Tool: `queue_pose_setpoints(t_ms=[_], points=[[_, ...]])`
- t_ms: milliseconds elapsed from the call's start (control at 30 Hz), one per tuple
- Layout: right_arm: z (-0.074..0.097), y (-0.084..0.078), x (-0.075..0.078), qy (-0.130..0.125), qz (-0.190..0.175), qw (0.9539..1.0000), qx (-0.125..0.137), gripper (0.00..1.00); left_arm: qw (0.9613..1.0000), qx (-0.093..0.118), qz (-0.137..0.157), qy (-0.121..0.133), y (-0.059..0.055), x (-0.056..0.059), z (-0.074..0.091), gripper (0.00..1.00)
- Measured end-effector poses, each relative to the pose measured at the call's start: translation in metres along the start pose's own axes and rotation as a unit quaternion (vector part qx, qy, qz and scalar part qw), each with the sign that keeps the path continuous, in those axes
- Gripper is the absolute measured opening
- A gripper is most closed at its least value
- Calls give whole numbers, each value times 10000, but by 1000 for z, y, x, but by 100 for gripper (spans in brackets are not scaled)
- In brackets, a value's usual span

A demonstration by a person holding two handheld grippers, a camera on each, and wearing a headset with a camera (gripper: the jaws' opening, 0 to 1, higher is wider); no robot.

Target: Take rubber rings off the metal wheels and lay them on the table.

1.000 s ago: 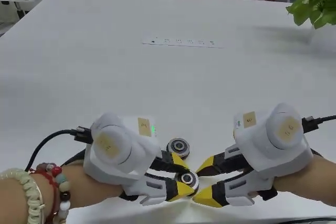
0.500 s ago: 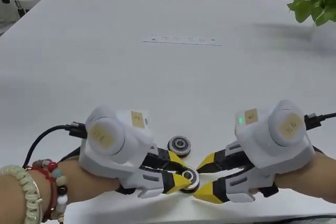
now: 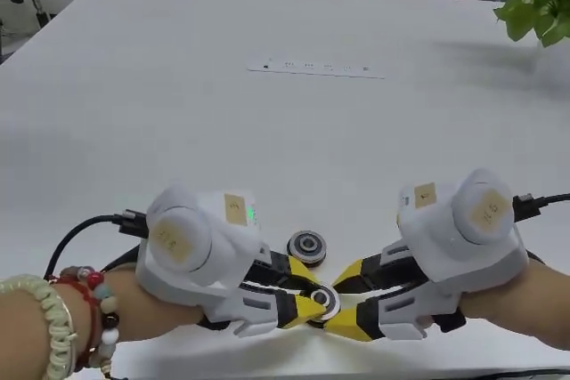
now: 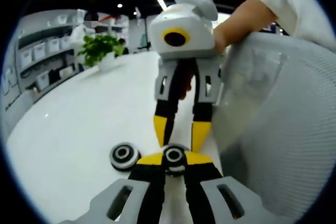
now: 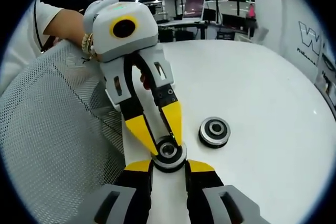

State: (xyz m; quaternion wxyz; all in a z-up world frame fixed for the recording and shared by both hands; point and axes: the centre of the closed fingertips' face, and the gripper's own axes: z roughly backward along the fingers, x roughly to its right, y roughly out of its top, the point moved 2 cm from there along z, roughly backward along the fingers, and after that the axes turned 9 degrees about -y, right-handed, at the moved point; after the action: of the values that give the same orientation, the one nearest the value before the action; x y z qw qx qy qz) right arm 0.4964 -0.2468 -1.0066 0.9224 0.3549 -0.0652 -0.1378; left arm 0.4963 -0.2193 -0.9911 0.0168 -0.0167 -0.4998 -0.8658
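Head view: you've got both claws on the same wheel (image 3: 322, 302), which is lifted just off the white table (image 3: 178, 86) right at the near edge in front of you. Your left gripper (image 3: 313, 298) comes at the wheel from the left and is clamped down on it. In the left gripper view the two yellow tips sit tight against opposite sides of the wheel, with no gap showing. Your right gripper (image 3: 333, 307) meets the wheel from the opposite side, nose to nose with the left one. Its jaws are narrowed to about the wheel's width and pinch the rim, so both claws are gripping it and the four yellow tips nearly touch each other around it. The second wheel (image 3: 306, 245) lies flat on the table just beyond the held wheel, a little to the left, apart from both claws, with its dark rubber ring (image 5: 212, 143) on it. Well beyond the held wheel, a pale strip (image 3: 316, 67) lies across the table. The bead bracelets (image 3: 80, 318) are on your left wrist, off to the left of the held wheel.
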Motion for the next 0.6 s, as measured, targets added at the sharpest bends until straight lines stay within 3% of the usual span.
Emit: queue_pose_setpoints(t_ms=[167,200,233,300,533,600], points=[[2,-3,1,15,55,9999,-85,15,10000,10,-8,0,0,0,0,14],[4,-9,5,-61,249,9993,-270,11,10000,9,-7,0,0,-1,0,14],[4,-7,4,16,352,9991,-217,5,10000,8,-10,5,0,-1,0,14],[5,-7,7,-51,58,9998,-164,2,10000,7,-26,-2,0,-1,0,14],[3,-5,7,-178,191,9992,-289,0,10000,-13,-51,11,-1,-1,0,14],[4,-6,8,-141,-200,9992,-320,0,10000,-6,-46,5,-1,-2,0,14]])
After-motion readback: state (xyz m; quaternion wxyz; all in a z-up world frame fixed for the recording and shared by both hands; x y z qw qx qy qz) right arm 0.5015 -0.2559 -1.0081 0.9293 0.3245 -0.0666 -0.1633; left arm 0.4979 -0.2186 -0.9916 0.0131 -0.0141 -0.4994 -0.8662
